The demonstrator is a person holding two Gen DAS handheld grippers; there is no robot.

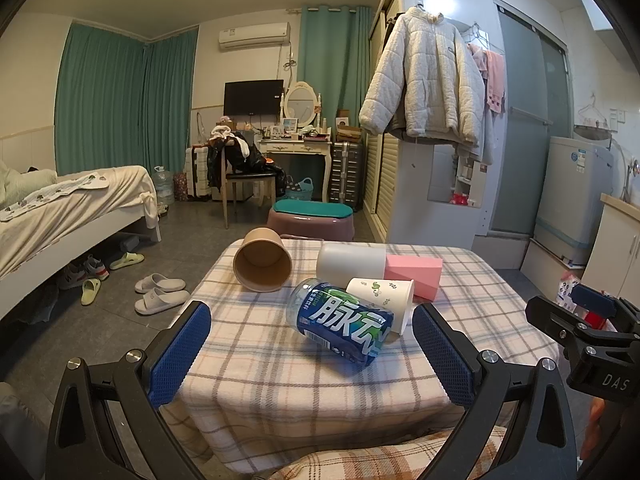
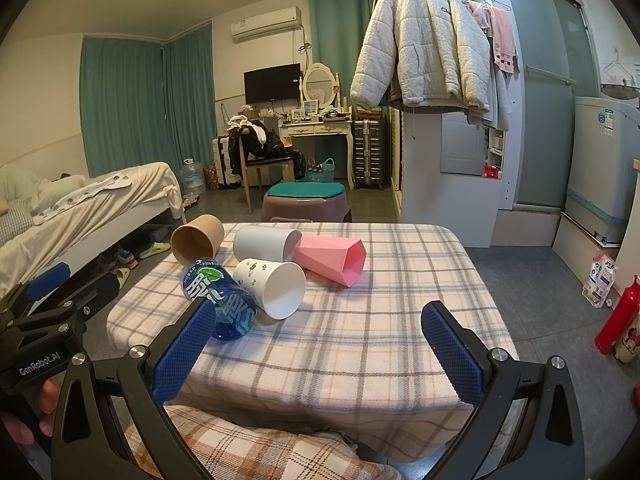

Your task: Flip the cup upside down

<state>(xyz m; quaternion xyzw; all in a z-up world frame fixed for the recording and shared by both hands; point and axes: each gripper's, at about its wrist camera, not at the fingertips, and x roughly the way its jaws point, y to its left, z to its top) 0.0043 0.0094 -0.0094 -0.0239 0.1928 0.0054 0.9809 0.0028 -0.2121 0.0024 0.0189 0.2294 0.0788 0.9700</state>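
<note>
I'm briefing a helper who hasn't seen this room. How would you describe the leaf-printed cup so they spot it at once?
Start at the plaid-covered table, where a cluster of containers lies tipped over. The leaf-printed cup lies on its side in the front row, against the blue bottle. Unlike the plain white tumbler, pink faceted cup and brown paper cup, it is white with small green leaves.

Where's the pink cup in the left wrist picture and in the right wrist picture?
Left wrist: pink cup lies right of centre, its left end hidden behind the white paper cup.
Right wrist: pink cup lies near centre, open mouth facing right.
Shared landmark: the blue bottle, lying in front-left of it.
</note>
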